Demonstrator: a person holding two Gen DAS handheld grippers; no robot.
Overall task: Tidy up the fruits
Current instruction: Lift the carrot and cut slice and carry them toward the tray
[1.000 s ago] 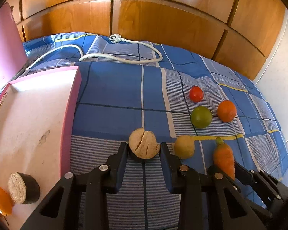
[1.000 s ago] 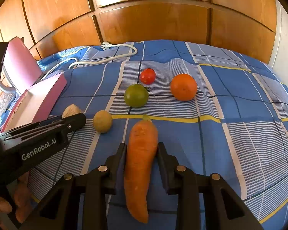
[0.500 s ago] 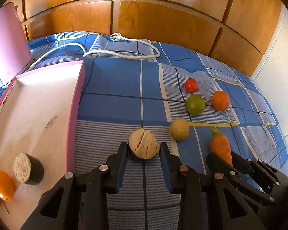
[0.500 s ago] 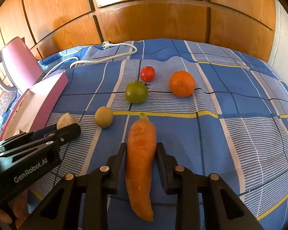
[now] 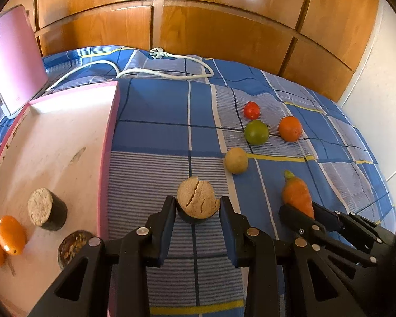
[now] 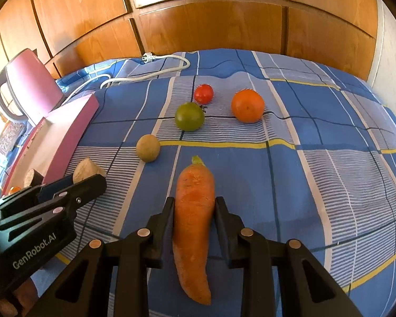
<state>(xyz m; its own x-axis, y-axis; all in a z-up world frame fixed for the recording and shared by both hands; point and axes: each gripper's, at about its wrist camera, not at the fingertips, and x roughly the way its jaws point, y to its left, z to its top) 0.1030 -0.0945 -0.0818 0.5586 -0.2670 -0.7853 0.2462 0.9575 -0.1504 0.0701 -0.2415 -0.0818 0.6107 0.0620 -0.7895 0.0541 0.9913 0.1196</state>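
My left gripper (image 5: 198, 206) is shut on a dark cut piece with a cracked tan face (image 5: 198, 202), held above the blue checked cloth just right of the pink tray (image 5: 107, 158). My right gripper (image 6: 194, 208) is shut on a carrot (image 6: 194, 211), leaf end pointing away. The carrot also shows in the left wrist view (image 5: 297, 195). On the cloth lie a tan round fruit (image 6: 148, 148), a green one (image 6: 189, 116), a red tomato (image 6: 203, 93) and an orange (image 6: 247, 105). The tray holds another cut piece (image 5: 46, 208), two small orange fruits (image 5: 9, 233) and a dark round item (image 5: 71, 247).
A pink kettle (image 6: 29, 79) stands behind the tray at the far left. A white cord with plug (image 5: 171, 63) lies along the back of the cloth. A wooden wardrobe (image 6: 198, 21) closes off the back.
Both grippers have drawn back and risen a little with their loads. The left view has shifted toward the tray, showing more of its contents.
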